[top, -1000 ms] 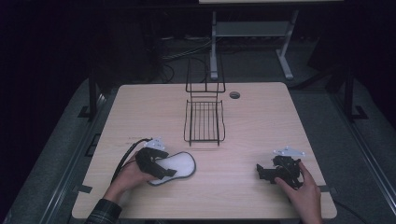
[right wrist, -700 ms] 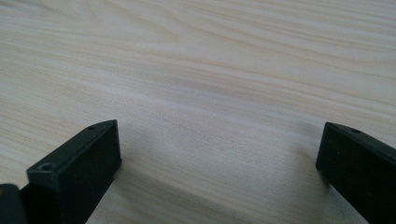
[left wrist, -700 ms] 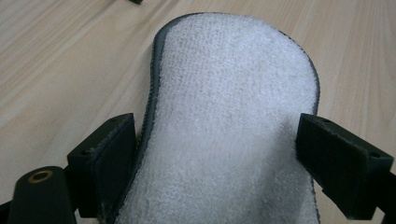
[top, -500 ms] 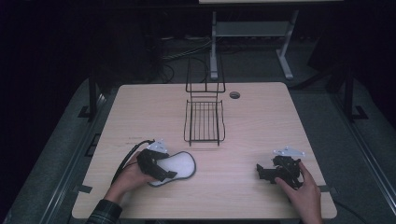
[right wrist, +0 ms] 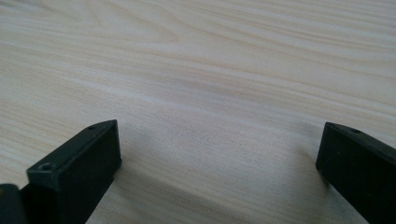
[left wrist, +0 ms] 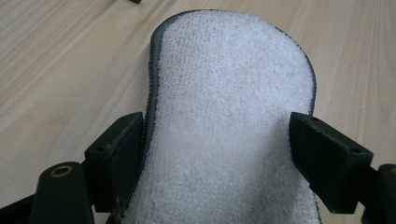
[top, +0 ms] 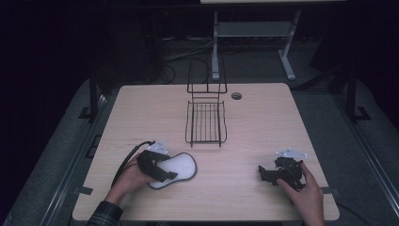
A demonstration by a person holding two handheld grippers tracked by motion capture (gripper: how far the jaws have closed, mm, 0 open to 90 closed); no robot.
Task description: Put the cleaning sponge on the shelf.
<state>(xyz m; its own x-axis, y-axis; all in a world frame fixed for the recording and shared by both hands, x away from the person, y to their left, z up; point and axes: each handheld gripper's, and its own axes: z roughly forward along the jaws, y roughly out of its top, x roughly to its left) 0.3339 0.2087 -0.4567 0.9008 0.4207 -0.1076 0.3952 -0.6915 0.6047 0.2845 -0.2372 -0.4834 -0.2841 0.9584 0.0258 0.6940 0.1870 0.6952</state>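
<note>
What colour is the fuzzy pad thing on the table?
The insole is fuzzy white with a dark grey edge; the left gripper view shows it best.

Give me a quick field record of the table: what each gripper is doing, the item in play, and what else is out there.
item: white fleecy insole with dark edging, flat on the table
left gripper: jaws astride the insole, just been closing, right pad not yet touching
right gripper: open, nothing between jaws, low over bare wood
other: black wire rack, mid-table, apart from insole
</note>
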